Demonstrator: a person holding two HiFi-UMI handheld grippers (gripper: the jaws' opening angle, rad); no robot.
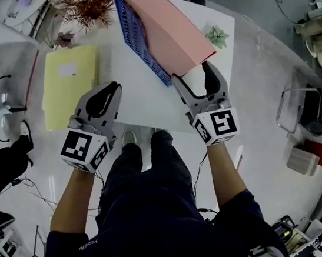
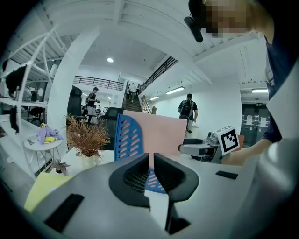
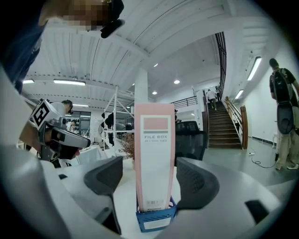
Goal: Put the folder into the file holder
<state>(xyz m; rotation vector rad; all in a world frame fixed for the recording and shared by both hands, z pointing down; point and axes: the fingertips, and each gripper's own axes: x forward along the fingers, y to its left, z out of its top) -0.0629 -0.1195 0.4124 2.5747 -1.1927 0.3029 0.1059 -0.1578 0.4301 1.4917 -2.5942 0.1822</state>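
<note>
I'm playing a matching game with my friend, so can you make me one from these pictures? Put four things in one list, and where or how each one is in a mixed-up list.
Things:
1. pink folder
2. yellow folder
3. left gripper
4. right gripper

States:
A. wide open
B. lying flat on the table
C. closed, holding nothing
D. standing in the blue file holder

Pairs: 1-D, 2-B, 3-C, 4-A

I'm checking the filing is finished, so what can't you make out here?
Pink cardboard box folder: its foot, right gripper view, hidden by the blue perforated plastic file holder.
Spine label's small bottom print: same view, too small.
Holder's other side: head view, behind the folder.
</note>
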